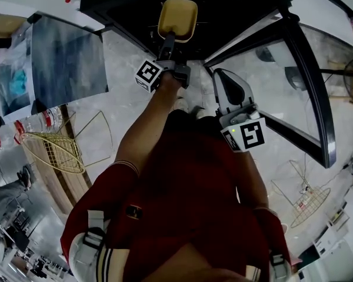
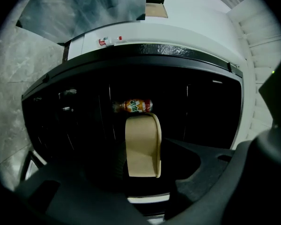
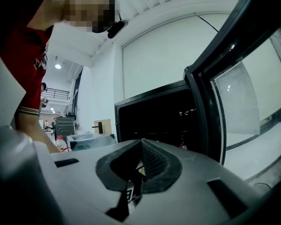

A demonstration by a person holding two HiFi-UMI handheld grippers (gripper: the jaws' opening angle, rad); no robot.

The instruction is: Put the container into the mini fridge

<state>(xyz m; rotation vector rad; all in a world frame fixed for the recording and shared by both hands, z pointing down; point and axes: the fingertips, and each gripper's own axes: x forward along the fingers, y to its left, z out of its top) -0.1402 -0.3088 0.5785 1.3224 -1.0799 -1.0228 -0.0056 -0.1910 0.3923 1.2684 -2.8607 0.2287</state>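
The container point(image 1: 177, 17) is a tan, rounded box. My left gripper point(image 1: 172, 39) is shut on it and holds it out at the dark mouth of the black mini fridge point(image 1: 247, 7). In the left gripper view the container point(image 2: 143, 146) stands upright between the dark jaws of the left gripper point(image 2: 144, 172), just in front of the fridge's black interior point(image 2: 201, 111). My white right gripper point(image 1: 223, 81) hangs lower, beside the open glass door point(image 1: 294, 81). In its own view the right gripper point(image 3: 141, 146) has its pads pressed together with nothing between them.
An orange-labelled bottle point(image 2: 137, 106) lies on its side inside the fridge. A small bottle point(image 2: 110, 41) lies on the fridge's white top. Gold wire baskets point(image 1: 56, 148) point(image 1: 309, 201) sit on the marble floor at left and right, with a water bottle point(image 1: 44, 121) nearby.
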